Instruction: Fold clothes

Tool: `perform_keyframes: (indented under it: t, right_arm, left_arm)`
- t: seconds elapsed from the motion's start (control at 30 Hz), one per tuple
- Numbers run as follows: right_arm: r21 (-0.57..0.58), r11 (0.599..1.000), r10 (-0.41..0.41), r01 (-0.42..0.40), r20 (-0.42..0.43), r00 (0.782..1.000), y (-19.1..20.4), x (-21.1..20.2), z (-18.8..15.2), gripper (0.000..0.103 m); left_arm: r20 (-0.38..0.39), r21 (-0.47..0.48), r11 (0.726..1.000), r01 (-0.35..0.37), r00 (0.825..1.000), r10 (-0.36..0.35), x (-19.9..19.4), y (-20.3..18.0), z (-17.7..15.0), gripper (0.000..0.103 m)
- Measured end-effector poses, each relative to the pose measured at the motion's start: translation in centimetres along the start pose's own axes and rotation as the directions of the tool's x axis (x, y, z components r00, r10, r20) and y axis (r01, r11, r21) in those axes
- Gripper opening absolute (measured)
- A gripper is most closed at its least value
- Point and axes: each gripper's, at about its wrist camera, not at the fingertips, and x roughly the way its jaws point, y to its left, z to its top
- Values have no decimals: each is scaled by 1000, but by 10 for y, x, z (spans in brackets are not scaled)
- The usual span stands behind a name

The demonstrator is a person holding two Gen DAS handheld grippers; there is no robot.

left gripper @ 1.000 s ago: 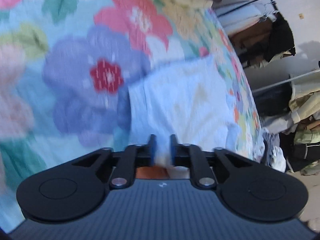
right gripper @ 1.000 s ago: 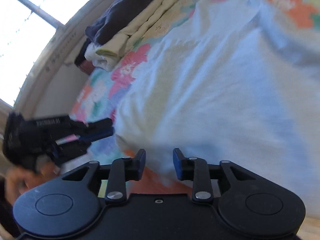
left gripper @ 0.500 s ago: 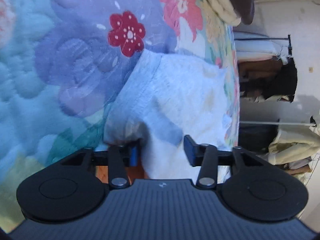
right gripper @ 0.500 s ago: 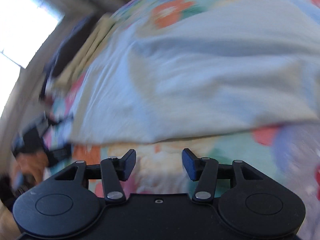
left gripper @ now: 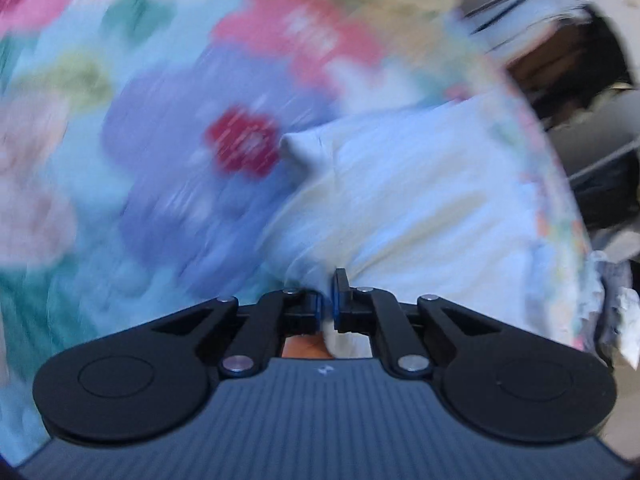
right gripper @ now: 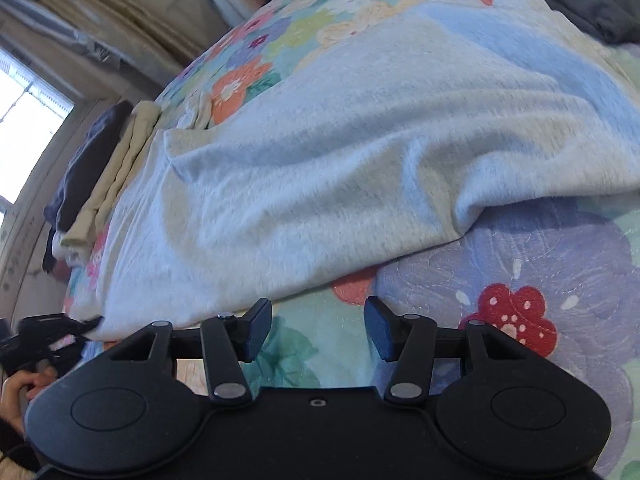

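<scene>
Left claw (left gripper: 327, 300) has just clamped the garment (left gripper: 400, 200) edge, seemingly, through blur; right claw (right gripper: 318, 330) apart.

Bare floral quilt (right gripper: 520, 264) lies open beside the pale garment (right gripper: 320, 168); folded stack (right gripper: 100, 176) crowds the far edge.

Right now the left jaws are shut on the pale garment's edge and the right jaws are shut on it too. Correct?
Not quite. The right gripper is open over the floral quilt, gripping nothing, per the right wrist view. The left gripper is shut on the pale garment.
</scene>
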Motion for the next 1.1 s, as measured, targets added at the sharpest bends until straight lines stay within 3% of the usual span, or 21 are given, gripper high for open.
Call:
perform_keyframes:
  t: [0.03, 0.13, 0.23, 0.33, 0.43, 0.57, 0.63, 0.7, 0.73, 0.83, 0.9, 0.97, 1.03, 1.1]
  right_arm:
    - [-20, 1000, -10, 10, 0, 1000, 1, -3, 2, 57]
    - [-126, 991, -48, 51, 30, 998, 6, -17, 16, 57]
    - [-285, 958, -17, 29, 45, 999, 13, -30, 32, 56]
    - [-342, 932, -83, 119, 119, 989, 12, -46, 49, 56]
    - [-288, 935, -154, 207, 196, 968, -12, -65, 64, 57]
    - [-161, 937, -268, 310, 236, 934, -59, -83, 73, 57]
    - [-101, 946, -278, 309, 240, 930, -77, -88, 74, 57]
    - [-60, 957, -261, 283, 241, 935, -90, -91, 75, 57]
    - [-52, 959, -259, 279, 239, 936, -92, -89, 76, 57]
    - [-41, 960, -261, 277, 234, 937, -95, -81, 80, 57]
    - [-51, 958, -265, 282, 222, 938, -90, -71, 86, 57]
    - [-97, 952, -264, 290, 216, 940, -85, -60, 92, 58]
    - [-157, 937, -275, 312, 219, 936, -80, -49, 97, 58]
    - [-209, 910, -308, 357, 235, 922, -79, -40, 101, 58]
  left_arm:
    - [-8, -15, 1000, -4, 1000, 4, -1, 2, 1, 6]
    - [19, 56, 998, -34, 999, 33, -17, -12, 1, 7]
    - [3, 114, 994, 6, 1000, -6, -29, -22, 6, 13]
    - [30, 177, 984, 0, 1000, -6, -41, -32, 12, 14]
    - [71, 202, 979, -26, 997, 11, -48, -43, 10, 14]
    - [144, 190, 980, -66, 989, 39, -55, -56, 8, 14]
    - [213, 194, 973, -125, 973, 83, -65, -66, 7, 16]
    - [276, 185, 968, -169, 954, 114, -78, -75, 7, 28]
    - [254, 155, 978, -137, 963, 95, -83, -75, 11, 36]
    - [110, 156, 987, -32, 994, 14, -86, -92, 17, 37]
    - [-3, 261, 964, 46, 999, -47, -73, -127, 7, 39]
    - [-118, 362, 923, 128, 989, -91, -60, -163, -4, 44]
    - [-185, 553, 820, 144, 982, -47, -32, -209, -32, 52]
    - [-256, 683, 711, 165, 966, 21, 6, -247, -64, 54]
